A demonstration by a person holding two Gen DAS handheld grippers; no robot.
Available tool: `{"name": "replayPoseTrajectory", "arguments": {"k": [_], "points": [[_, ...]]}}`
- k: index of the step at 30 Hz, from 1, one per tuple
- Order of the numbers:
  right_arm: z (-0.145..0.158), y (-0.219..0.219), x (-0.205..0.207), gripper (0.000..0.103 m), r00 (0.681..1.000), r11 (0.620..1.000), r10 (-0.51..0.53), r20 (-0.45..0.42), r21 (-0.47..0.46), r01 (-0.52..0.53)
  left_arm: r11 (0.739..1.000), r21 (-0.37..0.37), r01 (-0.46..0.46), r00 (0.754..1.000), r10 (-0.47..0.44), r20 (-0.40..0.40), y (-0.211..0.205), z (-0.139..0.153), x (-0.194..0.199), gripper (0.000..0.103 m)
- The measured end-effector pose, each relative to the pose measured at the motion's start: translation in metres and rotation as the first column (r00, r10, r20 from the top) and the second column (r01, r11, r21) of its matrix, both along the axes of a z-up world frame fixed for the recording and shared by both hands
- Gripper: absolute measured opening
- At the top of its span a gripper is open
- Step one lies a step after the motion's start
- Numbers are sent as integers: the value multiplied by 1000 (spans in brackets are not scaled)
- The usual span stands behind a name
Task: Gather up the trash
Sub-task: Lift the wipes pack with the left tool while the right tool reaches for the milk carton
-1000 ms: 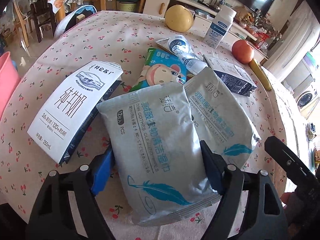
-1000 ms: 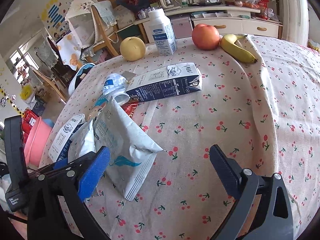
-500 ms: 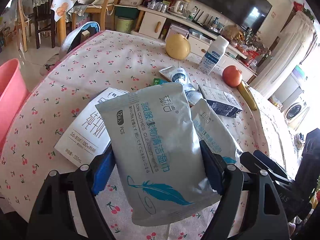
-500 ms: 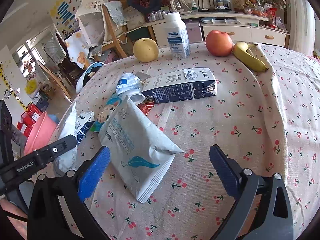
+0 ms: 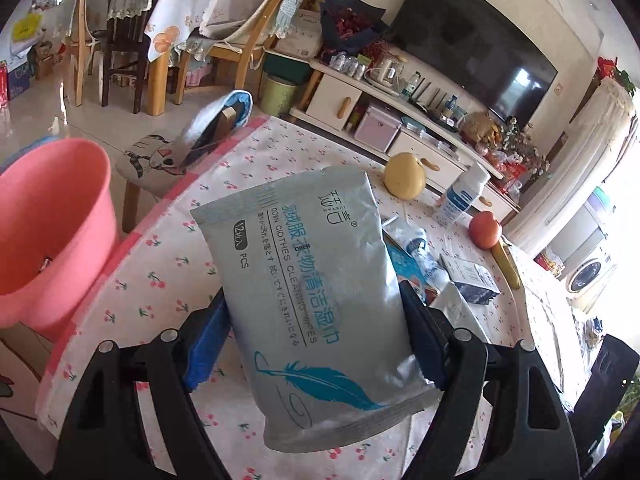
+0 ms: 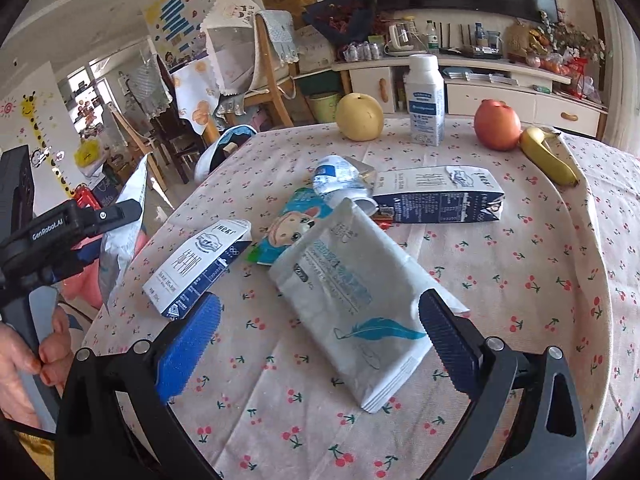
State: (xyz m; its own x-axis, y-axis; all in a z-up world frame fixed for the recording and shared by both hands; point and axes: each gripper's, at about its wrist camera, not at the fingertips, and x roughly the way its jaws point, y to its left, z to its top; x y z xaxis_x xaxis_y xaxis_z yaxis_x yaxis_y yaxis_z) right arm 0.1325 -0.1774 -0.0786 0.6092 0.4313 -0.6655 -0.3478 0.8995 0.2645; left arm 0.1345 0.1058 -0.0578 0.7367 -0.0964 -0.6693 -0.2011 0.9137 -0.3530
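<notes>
1. The left hand-held gripper [image 5: 316,346] clamps a silver wet-wipes pouch [image 5: 308,292] by its two side edges; its blue pads press on the pouch, which is lifted clear of the surface [image 5: 168,264] and stands tilted above the near edge.
2. A pink bucket [image 5: 52,220] stands on the floor to the left of the surface, below the held pouch's level and apart from it.
3. The right hand-held gripper [image 6: 320,344] is wide apart, its pads on either side of the lower end of a second wipes pouch [image 6: 352,300] without touching it.
4. That second pouch lies flat on the cherry-print cloth, near the surface's front.
5. A white-and-blue milk carton [image 6: 198,266] lies on its side left of the second pouch, close to the surface's left edge.
6. A cartoon snack wrapper [image 6: 292,226] lies between the carton and the second pouch, partly under the pouch's top.
7. Farther back lie a crumpled white-and-blue packet [image 6: 338,178] and a second milk carton [image 6: 438,196] on its side.
8. At the far edge stand a pear [image 6: 359,117], a white bottle [image 6: 426,100], an apple [image 6: 497,124] and a banana [image 6: 548,156].
</notes>
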Motion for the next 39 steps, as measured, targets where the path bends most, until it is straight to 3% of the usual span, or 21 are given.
{"name": "replayPoseTrajectory", "arguments": {"k": [7,13,23,34,35,37,39], "points": [[-10,32,6,98,996,992,41,-79,120,-31,996,65,-59,998,59,8,32,-5,2,80],[-20,68,16,98,987,985,57,-153,169,-31,993,97,-74,997,74,-3,46,-16,7,80],[-18,138,34,97,986,992,60,-156,123,-41,980,157,-122,993,120,21,74,-16,11,80],[-33,169,54,96,985,1000,-15,-170,-9,14,954,222,-203,979,196,53,100,-9,7,80],[-35,171,55,95,985,1000,-18,-169,-16,15,953,218,-209,978,202,55,103,-8,6,80],[-38,175,57,79,985,999,-22,-174,-39,16,952,215,-219,976,211,59,108,-7,4,80],[-42,178,59,78,984,998,-28,-174,-66,17,948,224,-226,974,218,61,111,-7,4,80]]}}
